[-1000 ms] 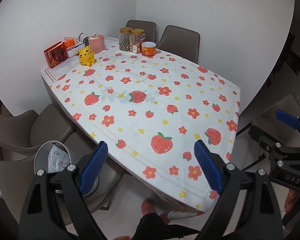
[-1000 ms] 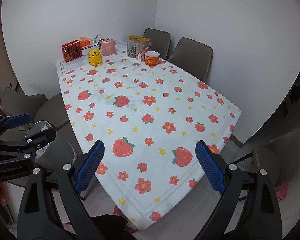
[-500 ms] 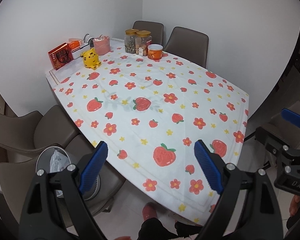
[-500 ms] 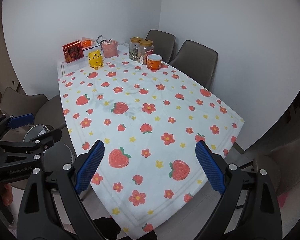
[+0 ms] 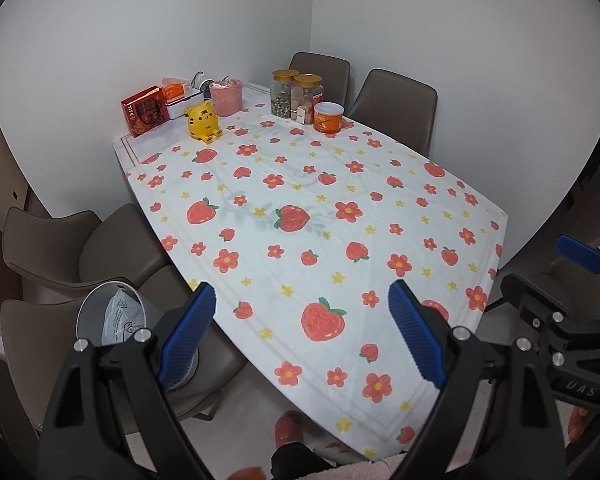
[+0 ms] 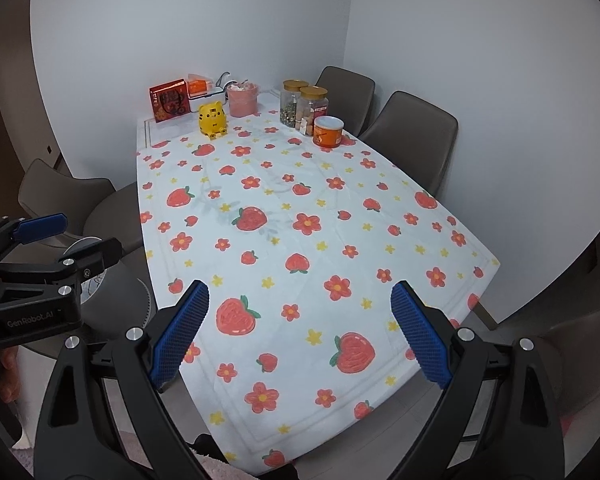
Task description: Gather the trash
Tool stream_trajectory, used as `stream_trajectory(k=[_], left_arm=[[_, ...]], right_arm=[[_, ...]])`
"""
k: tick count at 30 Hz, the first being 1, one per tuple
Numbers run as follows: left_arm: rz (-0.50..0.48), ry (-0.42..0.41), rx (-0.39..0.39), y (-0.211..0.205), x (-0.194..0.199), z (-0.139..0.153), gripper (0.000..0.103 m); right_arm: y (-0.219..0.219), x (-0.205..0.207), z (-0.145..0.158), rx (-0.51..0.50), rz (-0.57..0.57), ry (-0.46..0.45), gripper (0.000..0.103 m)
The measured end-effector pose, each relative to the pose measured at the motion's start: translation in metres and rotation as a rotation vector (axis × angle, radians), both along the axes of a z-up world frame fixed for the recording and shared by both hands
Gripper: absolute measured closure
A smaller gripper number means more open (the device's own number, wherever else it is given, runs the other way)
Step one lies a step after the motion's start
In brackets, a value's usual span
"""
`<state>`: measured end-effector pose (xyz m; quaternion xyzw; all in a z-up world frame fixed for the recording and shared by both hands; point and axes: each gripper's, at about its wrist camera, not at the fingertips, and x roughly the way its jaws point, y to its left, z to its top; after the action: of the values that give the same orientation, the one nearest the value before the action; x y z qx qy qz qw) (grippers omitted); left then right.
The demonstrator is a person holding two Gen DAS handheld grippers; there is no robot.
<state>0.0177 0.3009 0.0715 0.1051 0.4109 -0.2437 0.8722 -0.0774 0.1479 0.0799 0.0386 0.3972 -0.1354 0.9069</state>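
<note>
My left gripper (image 5: 300, 290) hangs open above the near edge of the table (image 5: 340, 184), with nothing between its blue pads. My right gripper (image 6: 300, 286) is open and empty too, over the same near end. Down on the left, a grey round bin (image 5: 100, 312) sits on a chair seat with a white plastic wrapper (image 5: 118, 318) inside. In the right wrist view the bin (image 6: 116, 296) is mostly hidden behind the left gripper's fingers (image 6: 40, 228). I see no loose scrap on the strawberry-print tablecloth.
At the far end stand a red box (image 5: 146, 110), a yellow tiger figure (image 5: 203, 122), a pink tub (image 5: 227, 96), two lidded jars (image 5: 296, 94) and an orange can (image 5: 328, 117). Brown chairs (image 5: 392, 104) ring the table. A person's red slipper (image 5: 288, 432) is on the floor below.
Both grippers have drawn back and up from the table, which now sits farther off in both views. Both stay open and empty.
</note>
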Motion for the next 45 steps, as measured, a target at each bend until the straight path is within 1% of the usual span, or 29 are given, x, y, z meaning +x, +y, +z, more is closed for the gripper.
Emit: stream_trajectory(k=[6, 17, 30, 34, 45], left_arm=[[0.001, 0.022, 0.035, -0.003, -0.004, -0.005, 0.015], [-0.011, 0.073, 0.071, -0.010, -0.007, -0.017, 0.015], [-0.013, 0.073, 0.072, -0.010, -0.007, -0.018, 0.015], [0.002, 0.065, 0.065, -0.009, -0.006, -0.018, 0.015], [0.003, 0.062, 0.063, -0.004, -0.002, -0.014, 0.015]], right_arm=[[-0.004, 0.000, 0.000, 0.020, 0.015, 0.015, 0.014], [-0.010, 0.000, -0.014, 0.062, 0.013, 0.064, 0.014], [-0.009, 0.000, -0.013, 0.061, 0.014, 0.062, 0.014], [-0.009, 0.001, -0.010, 0.055, 0.015, 0.054, 0.014], [-0.007, 0.005, -0.005, 0.055, 0.022, 0.056, 0.014]])
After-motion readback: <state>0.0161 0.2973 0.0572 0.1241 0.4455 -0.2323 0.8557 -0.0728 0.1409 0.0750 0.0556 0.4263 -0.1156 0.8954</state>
